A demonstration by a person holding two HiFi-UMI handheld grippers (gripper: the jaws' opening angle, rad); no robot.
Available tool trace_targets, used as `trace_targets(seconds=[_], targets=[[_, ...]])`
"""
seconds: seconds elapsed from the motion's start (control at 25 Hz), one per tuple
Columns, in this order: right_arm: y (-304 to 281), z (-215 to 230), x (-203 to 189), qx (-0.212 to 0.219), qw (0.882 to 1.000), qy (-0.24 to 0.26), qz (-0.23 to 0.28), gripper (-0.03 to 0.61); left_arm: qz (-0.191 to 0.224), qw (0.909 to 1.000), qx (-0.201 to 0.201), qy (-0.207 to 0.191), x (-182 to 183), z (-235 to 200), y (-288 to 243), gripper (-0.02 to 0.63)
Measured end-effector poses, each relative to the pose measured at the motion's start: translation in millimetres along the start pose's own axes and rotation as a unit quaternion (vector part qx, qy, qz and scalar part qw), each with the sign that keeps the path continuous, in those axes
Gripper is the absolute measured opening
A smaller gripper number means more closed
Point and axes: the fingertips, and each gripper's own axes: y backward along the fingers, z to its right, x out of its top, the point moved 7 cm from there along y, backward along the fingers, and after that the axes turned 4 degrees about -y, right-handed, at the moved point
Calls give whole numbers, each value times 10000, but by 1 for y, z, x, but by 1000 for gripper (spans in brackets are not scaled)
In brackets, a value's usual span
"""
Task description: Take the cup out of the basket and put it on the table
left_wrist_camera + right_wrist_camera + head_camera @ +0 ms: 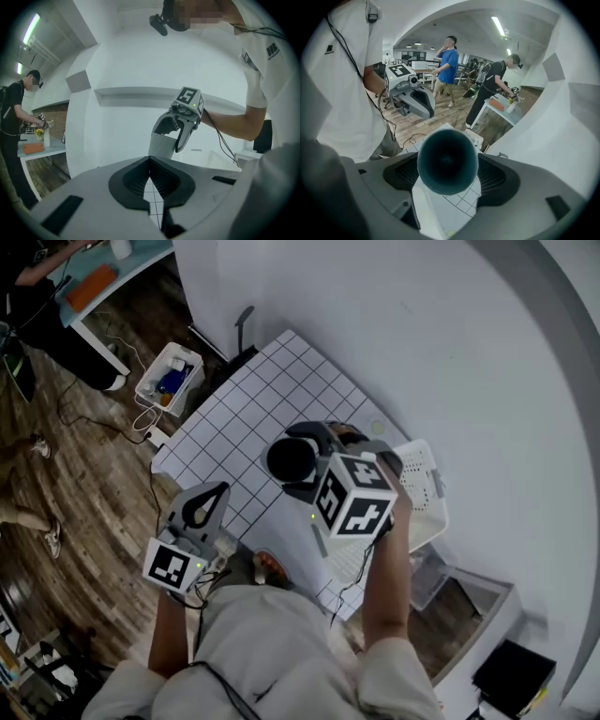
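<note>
right gripper (302, 461): over the table, pointing down; its jaws stand wide and clamp the cup from both sides, with the pads pressed on its wall.
cup (447, 161): dark teal inside, pale outside. its open mouth faces up toward the right gripper's camera. it is out of the basket, over the gridded top just left of the basket in the head view. whether its base touches the table cannot be told.
left gripper (150, 161): jaws closed tip to tip with nothing between them. it is held low at the near edge of the table, well apart from the cup, and looks toward the right gripper.
basket (427, 488): white with perforated walls, on the right part of the table, partly hidden behind the marker cube (354, 495) of the right gripper.
table (244, 409): white top ruled with thin dark grid lines, set against a curved white wall (422, 324).
floor (84, 474): wood planks with cables (103, 423) lying on it.
plastic box (169, 379): white, on the floor by the table's far left corner, holding small blue and orange items.
bystanders: a person in a blue shirt (449, 65) stands in the room behind. a person in dark clothes (492, 86) leans over a side table (501, 105).
</note>
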Motion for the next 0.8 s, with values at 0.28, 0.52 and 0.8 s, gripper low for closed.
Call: trace_targets(seconds=[0.28, 0.52, 0.8], targets=[[-39, 4, 11, 252, 9995, 135, 104, 374, 6, 9997, 233, 102, -10, -10, 8, 6], [-76, 5, 17, 433, 9986, 276, 89, 374, 44, 9987, 473, 159, -17, -18, 17, 6], [-119, 5, 20, 639, 9971, 397, 65, 374, 24, 9971, 713, 256, -29, -27, 27, 6]])
